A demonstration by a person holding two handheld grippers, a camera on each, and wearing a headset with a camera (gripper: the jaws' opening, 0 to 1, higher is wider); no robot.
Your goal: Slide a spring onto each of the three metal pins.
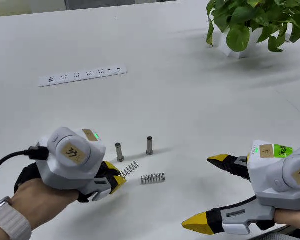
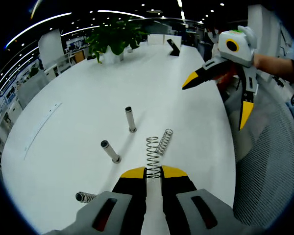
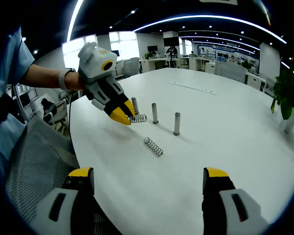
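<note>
Spring (image 2: 152, 152) is pinched at its near end between the pressed-together jaws of the left gripper (image 2: 153, 172), low over the white table (image 1: 190, 100). A second spring (image 1: 152, 178) lies loose just beside it, near two bare upright pins, the left pin (image 1: 119, 151) and the right pin (image 1: 149, 145). A third pin (image 3: 134, 105), close behind the left gripper, seems sleeved with a coil, though it is small there. The right gripper (image 1: 195, 192) hovers well apart, jaws spread wide.
</note>
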